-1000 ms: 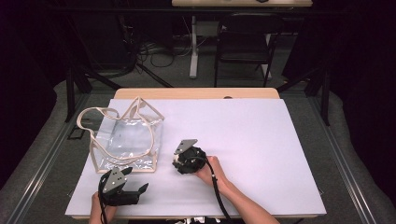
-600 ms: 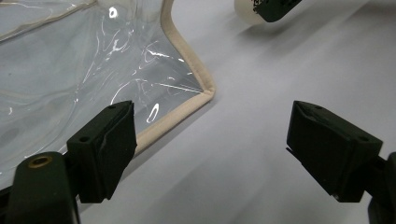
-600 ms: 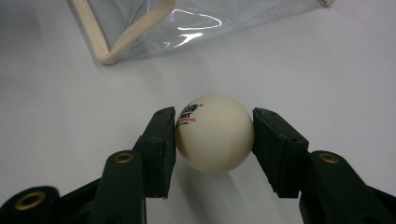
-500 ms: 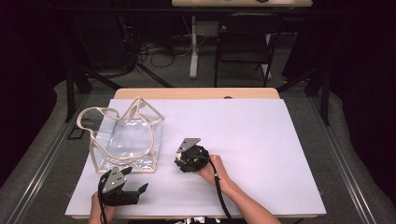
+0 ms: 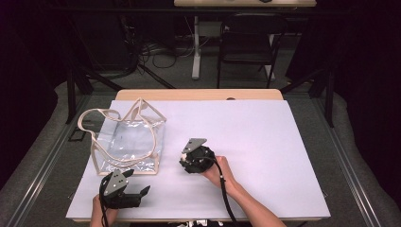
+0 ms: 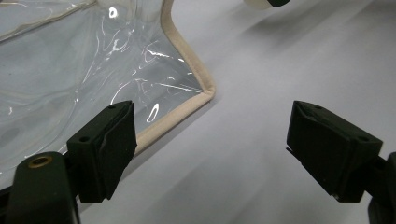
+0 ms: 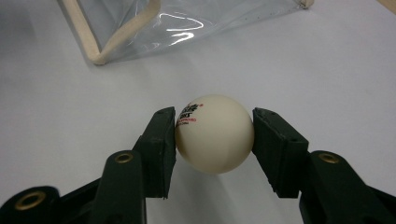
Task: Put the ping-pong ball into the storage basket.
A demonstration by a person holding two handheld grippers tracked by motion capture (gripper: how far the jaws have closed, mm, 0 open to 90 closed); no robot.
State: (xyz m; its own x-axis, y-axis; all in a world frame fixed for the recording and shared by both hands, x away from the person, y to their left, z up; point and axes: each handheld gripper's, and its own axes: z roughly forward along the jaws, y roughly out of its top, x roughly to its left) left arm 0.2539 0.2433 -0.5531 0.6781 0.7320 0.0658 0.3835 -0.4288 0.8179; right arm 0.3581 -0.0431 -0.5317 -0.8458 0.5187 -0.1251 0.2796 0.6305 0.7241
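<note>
Table-tennis ball [image 7: 214, 134]: white, small red and dark print on its upper left face; clamped between the two black jaws of the right gripper [image 7: 214, 140], one pad pressed to each side. The white table cover [image 5: 265, 142] lies just beneath it. In the high view the right gripper [image 5: 196, 158] sits near the middle of the tabletop, slightly toward the near edge, its grey three-cornered plate on top and its nose turned toward the bag. The right hand [image 5: 215, 170] grips it from behind; the forearm comes in from the near edge, angled up and to the left, with the cable trailing along it.

Clear plastic tote bag [image 5: 127, 142]: beige trim and looped beige handles, lying on the left half of the tabletop, just beside the right gripper and apart from it. In the left gripper view its beige-edged corner [image 6: 205, 91] lies ahead of the left-hand jaw.

Left gripper [image 5: 125, 191]: at the near left corner of the tabletop, just in front of the bag's near edge. Jaws spread wide, nothing between them but white cover. The left hand [image 5: 101, 208] holds it from below the near edge.
</note>
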